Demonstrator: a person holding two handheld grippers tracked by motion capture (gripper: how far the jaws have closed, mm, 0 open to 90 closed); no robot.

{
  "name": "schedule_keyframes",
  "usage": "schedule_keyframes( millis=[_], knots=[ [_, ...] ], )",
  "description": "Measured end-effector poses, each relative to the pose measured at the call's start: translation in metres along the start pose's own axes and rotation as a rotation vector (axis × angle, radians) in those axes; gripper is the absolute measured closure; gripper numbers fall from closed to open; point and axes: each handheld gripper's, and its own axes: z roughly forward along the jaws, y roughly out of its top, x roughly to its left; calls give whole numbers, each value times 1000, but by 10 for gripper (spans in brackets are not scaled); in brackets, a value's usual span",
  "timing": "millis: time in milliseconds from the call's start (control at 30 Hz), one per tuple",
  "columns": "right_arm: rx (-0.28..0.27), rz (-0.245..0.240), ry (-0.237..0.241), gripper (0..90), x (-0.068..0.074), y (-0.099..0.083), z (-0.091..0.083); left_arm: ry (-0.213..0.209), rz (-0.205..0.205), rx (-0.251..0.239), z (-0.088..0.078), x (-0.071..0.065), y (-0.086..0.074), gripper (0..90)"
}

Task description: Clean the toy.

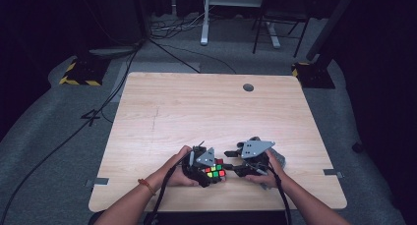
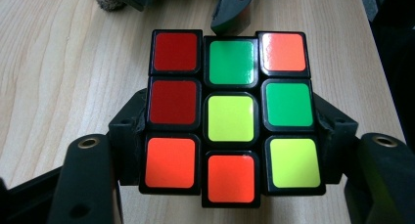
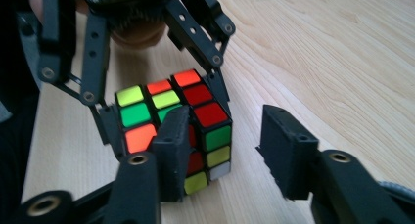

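A scrambled puzzle cube (image 1: 215, 172) with black edges rests low over the wooden table (image 1: 206, 112), near its front edge. My left gripper (image 2: 230, 136) is shut on the cube (image 2: 230, 117), one jaw pressing each side, with the red, green, orange and yellow top face toward its camera. My right gripper (image 3: 227, 131) stands open just right of the cube (image 3: 134, 114). Its left jaw lies in front of the cube's side face and its right jaw is over bare wood. The left gripper (image 3: 164, 104) clamps the cube from behind in that view.
A round cable hole (image 1: 248, 87) sits at the table's far right. Beyond the table, cables (image 1: 172, 53) run over the grey floor past a white desk leg (image 1: 204, 18) and a chair frame (image 1: 275, 23). The front edge lies just under both hands.
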Motion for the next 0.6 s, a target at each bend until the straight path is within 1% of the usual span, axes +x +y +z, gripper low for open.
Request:
schedule_keyframes(
  millis=[67, 100, 133, 233, 267, 333, 367, 400, 433, 467, 533, 600],
  knots=[
    [18, -6, -2, 514, 0, -1, 0, 2, 14, -21, 0, -1, -3, 339],
    [26, -3, -9, 512, -1, -3, 0, 3, 11, -26, -1, -1, -4, 338],
    [34, 8, -16, 507, -2, -6, 0, -6, 15, -31, -2, 0, -5, 339],
    [77, 20, -8, 493, -6, -15, 1, -26, 1, -51, -3, 2, -10, 338],
    [79, 31, -1, 492, -7, -17, 2, -28, -10, -52, -4, 2, -11, 338],
    [70, 29, 7, 493, -6, -17, 4, -31, -14, -56, -3, 3, -10, 338],
    [66, 22, 13, 496, -4, -15, 6, -31, -6, -54, -3, 2, -9, 338],
    [66, 12, 14, 506, -2, -13, 7, -30, -9, -46, -3, 2, -9, 338],
    [55, 6, 2, 521, -1, -12, 8, -31, -8, -46, -3, 2, -9, 338],
    [46, 8, 0, 513, -2, -11, 8, -31, -11, -48, -3, 2, -9, 338],
    [17, 33, 15, 512, -4, -10, 7, -33, -15, -43, -2, 2, -8, 338],
    [5, 27, 7, 516, -3, -7, 6, -35, -6, -40, -2, 2, -7, 337]
  ],
)
